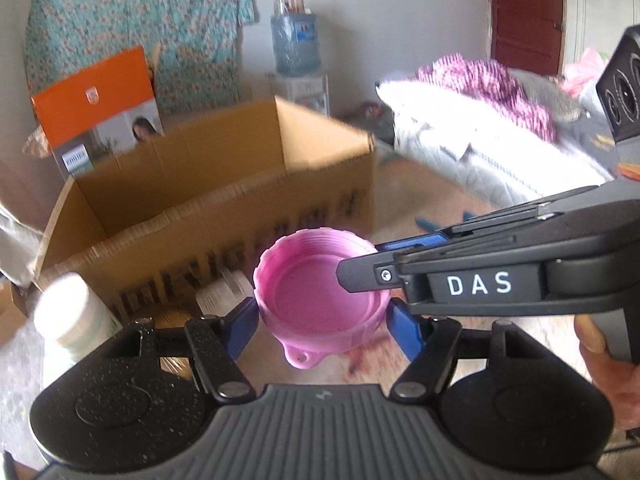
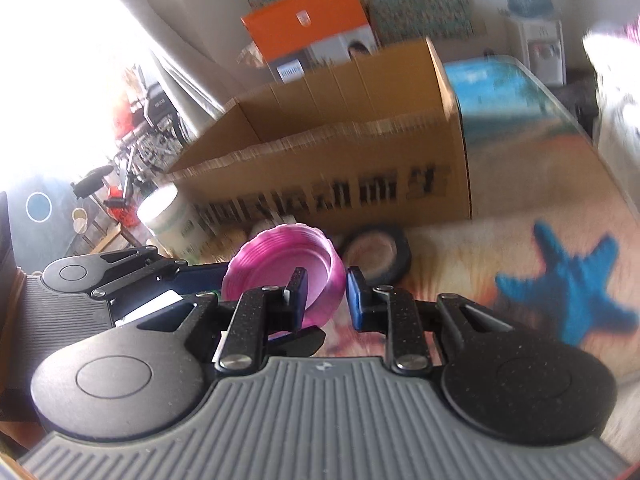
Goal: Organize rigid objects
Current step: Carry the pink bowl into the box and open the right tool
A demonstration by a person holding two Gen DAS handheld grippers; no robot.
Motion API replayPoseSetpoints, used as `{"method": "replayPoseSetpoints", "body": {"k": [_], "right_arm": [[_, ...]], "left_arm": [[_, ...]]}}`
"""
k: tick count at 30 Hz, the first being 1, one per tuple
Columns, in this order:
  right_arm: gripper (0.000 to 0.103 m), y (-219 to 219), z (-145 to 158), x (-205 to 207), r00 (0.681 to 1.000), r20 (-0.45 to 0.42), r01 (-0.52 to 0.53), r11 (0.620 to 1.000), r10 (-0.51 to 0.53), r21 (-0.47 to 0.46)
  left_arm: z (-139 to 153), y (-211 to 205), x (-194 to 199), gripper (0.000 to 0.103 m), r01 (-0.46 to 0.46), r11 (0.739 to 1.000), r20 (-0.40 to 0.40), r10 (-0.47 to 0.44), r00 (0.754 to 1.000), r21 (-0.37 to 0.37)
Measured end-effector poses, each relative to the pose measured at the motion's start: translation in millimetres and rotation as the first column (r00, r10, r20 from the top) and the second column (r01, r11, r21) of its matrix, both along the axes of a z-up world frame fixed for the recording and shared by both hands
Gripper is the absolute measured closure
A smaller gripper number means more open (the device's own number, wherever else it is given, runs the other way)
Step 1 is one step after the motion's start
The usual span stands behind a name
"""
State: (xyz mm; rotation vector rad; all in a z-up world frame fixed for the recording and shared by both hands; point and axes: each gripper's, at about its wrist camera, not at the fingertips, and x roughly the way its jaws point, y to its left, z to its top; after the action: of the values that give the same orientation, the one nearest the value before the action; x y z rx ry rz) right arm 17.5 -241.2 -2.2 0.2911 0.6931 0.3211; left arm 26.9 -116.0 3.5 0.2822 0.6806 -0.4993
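Pink lid [image 1: 320, 296] gripped across by left gripper [image 1: 320, 322] jaws, rim pinched by right gripper [image 2: 326, 296] jaws, near cardboard box [image 1: 224, 204] edge, above starfish-patterned worktop [image 2: 560, 272].

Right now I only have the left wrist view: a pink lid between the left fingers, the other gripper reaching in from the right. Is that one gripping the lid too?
Observer: Yes. The right wrist view shows the right gripper shut on the pink lid, one finger inside its wall, one outside.
Operator: Anything hidden behind the lid?
Observer: A black tape roll sits on the table, close in front of the cardboard box.
Operator: And further right?
Observer: Only a blue starfish print on the table cover shows there.
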Motion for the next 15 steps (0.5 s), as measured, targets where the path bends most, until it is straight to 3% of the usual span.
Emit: {"method": "replayPoseSetpoints", "body": {"k": [9,12,15], "right_arm": [[0.083,5,73,50,0.987,0.122,-0.1,0.995,0.1,-0.012],[0.082,7,93,88,0.982,0.111,-0.156,0.988,0.154,0.002],[0.082,13,103,133,0.977,0.053,-0.206,0.978,0.205,0.021]], "left_arm": [[69,20,47,0.031,-0.066,0.997,0.074,0.068,0.995,-0.035],[84,28,78,0.031,-0.094,0.995,0.042,0.096,0.994,-0.04],[88,40,116,0.031,-0.121,0.992,-0.038,0.12,0.992,-0.039]]}}
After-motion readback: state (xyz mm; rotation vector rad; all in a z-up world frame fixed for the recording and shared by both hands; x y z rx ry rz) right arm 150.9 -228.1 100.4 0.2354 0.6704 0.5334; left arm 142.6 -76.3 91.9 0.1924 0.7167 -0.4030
